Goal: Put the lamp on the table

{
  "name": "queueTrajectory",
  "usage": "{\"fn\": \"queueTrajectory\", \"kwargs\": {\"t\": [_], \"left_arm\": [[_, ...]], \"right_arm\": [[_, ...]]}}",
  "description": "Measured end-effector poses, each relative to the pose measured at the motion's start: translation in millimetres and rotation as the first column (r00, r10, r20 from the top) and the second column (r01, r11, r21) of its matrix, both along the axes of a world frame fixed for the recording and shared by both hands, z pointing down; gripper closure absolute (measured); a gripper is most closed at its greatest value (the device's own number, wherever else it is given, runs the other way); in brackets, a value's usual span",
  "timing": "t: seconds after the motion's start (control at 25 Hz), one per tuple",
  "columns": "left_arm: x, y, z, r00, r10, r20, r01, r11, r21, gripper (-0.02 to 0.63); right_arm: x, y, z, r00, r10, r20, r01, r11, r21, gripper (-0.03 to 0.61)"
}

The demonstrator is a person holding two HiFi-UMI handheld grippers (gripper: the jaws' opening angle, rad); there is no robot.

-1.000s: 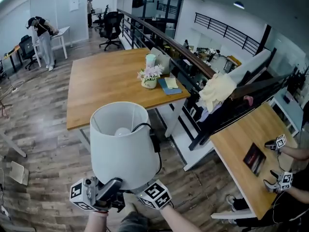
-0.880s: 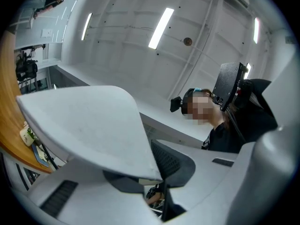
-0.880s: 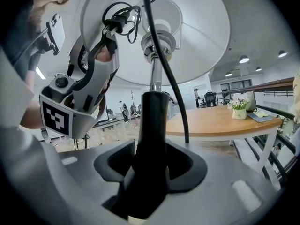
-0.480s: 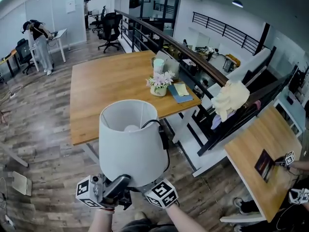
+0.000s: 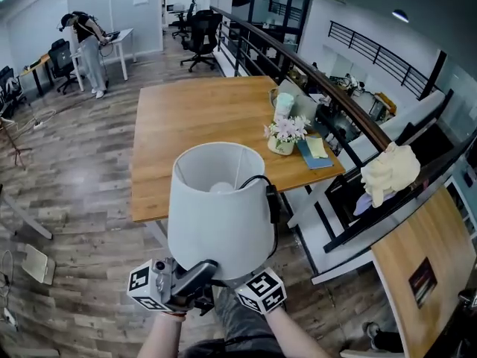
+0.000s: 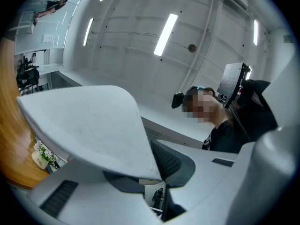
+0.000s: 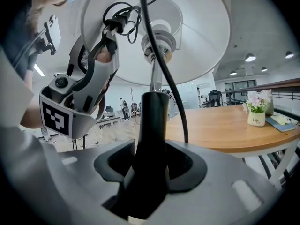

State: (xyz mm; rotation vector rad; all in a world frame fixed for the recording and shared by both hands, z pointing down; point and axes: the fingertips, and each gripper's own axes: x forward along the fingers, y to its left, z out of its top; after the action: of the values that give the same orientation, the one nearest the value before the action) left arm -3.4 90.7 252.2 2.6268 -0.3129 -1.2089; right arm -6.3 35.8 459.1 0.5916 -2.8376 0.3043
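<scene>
In the head view the white-shaded lamp (image 5: 220, 207) hangs upright in front of me, over the wood floor and short of the big wooden table (image 5: 201, 118). Its black cord (image 5: 270, 200) runs down the shade's right side. My left gripper (image 5: 186, 288) is shut on the lower rim of the shade (image 6: 89, 125). My right gripper (image 7: 150, 168) is shut on the lamp's black stem (image 7: 152, 121), below the bulb socket (image 7: 159, 43). The right gripper view also shows the left gripper (image 7: 89, 88) pinching the shade's edge beside the coiled plug (image 7: 119, 18).
A flower pot (image 5: 282, 136), a pale cup (image 5: 284, 104) and books (image 5: 313, 151) stand at the table's right end. A dark railing (image 5: 328, 88) runs behind it, with a yellow cloth (image 5: 389, 171) draped over it. Another wooden desk (image 5: 417, 274) is at right. Office chairs and a person (image 5: 88, 43) are far off.
The table and flowers have slid right and grown nearer in the head view. The lamp stays held the same way in both grippers.
</scene>
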Motion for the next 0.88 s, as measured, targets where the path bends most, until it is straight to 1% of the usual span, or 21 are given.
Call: {"fn": "queueTrajectory", "kwargs": {"t": [0.16, 0.28, 0.48, 0.64, 0.88], "left_arm": [[-19.3, -37.2, 7.4, 0.999, -0.047, 0.027, 0.047, 0.999, 0.002, 0.569], [-36.3, -73.5, 14.1, 0.998, -0.056, 0.039, 0.056, 0.998, 0.002, 0.571], [-62.8, -140.2, 22.3, 0.997, -0.067, 0.026, 0.067, 0.998, -0.019, 0.571], [-75.6, -190.4, 27.7, 0.997, -0.07, 0.026, 0.07, 0.997, -0.026, 0.571], [-96.6, -248.7, 36.8, 0.995, -0.093, 0.033, 0.095, 0.995, -0.043, 0.571]], "right_arm": [[-28.4, -38.5, 6.9, 0.999, -0.036, 0.015, 0.036, 0.999, 0.0, 0.371], [-48.4, -75.4, 11.8, 0.998, -0.053, 0.022, 0.053, 0.999, 0.005, 0.371], [-72.2, -136.7, 22.6, 0.998, -0.068, 0.001, 0.068, 0.998, -0.016, 0.371], [-86.7, -187.0, 28.4, 0.997, -0.077, -0.02, 0.076, 0.997, -0.019, 0.371], [-109.0, -241.0, 38.3, 0.995, -0.09, -0.036, 0.089, 0.995, -0.038, 0.371]]}}
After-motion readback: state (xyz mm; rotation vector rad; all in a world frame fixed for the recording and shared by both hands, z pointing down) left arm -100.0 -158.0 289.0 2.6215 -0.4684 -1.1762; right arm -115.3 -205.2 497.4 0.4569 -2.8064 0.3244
